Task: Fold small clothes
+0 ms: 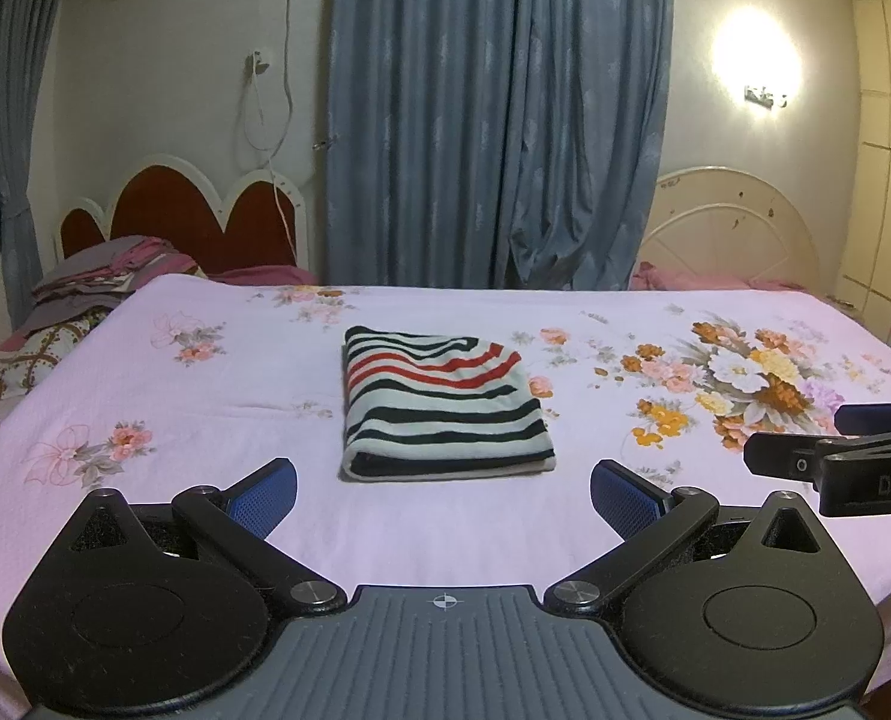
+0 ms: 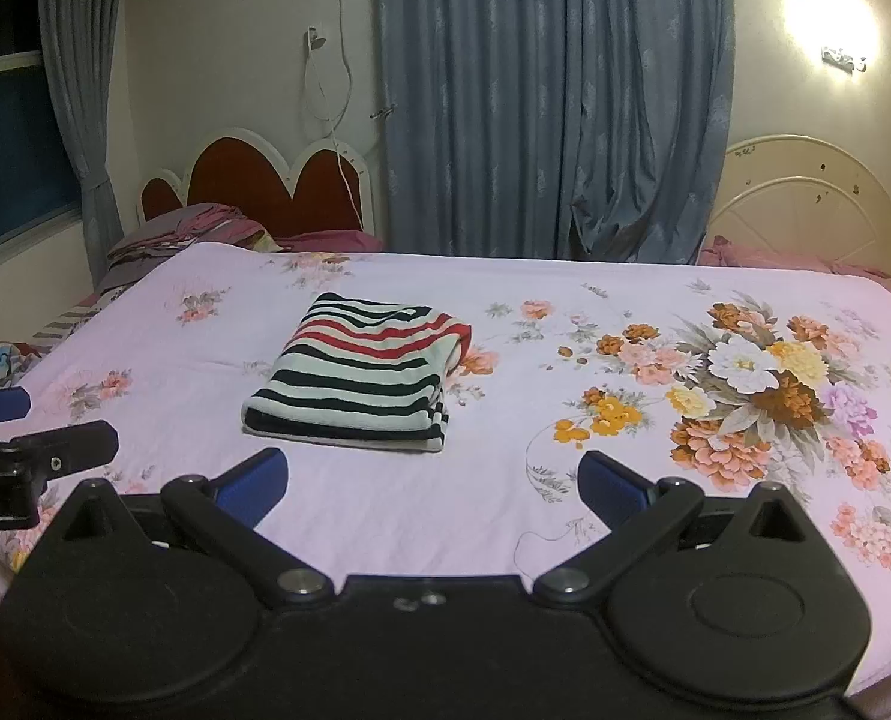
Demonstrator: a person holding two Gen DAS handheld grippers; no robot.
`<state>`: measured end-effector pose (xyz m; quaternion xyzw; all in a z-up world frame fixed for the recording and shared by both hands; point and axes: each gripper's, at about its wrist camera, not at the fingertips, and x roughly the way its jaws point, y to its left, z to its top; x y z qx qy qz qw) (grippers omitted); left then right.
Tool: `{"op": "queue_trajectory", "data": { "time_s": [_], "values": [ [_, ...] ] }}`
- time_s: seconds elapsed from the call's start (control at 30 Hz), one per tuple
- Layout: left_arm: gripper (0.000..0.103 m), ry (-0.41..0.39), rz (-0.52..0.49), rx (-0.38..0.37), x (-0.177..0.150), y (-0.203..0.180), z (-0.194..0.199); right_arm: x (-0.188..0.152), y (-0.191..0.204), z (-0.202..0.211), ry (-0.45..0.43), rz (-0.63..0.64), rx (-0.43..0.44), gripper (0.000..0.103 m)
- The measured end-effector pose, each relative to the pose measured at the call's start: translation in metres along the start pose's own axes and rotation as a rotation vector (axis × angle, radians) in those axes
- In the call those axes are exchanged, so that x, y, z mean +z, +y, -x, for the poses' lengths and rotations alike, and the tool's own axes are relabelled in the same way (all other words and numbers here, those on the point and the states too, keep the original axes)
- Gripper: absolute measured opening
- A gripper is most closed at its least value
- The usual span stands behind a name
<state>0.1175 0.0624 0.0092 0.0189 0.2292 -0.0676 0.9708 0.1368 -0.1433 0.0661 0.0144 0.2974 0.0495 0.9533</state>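
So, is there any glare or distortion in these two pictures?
Left wrist view: the wall lamp blows out into a white glare, and fisheye bends the curtain. Right wrist view: same lamp glare at top right; the striped cloth stays sharp on the bed sheet.

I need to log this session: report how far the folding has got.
Done: the striped garment lies folded in a neat rectangle on the floral bedsheet. In hand: nothing; the left hand-held gripper and right hand-held gripper are both open, short of it. Left: no other unfolded small clothes visible.
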Motion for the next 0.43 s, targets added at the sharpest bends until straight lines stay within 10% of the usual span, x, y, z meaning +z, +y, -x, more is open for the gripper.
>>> {"op": "queue_trajectory", "data": {
  "time_s": [0.43],
  "values": [
    [0.103, -0.021, -0.005, -0.013, -0.0032, -0.0068, 0.0042, -0.0024, -0.0076, -0.0039, 0.012, 0.005, 0.003, 0.102]
  ]
}}
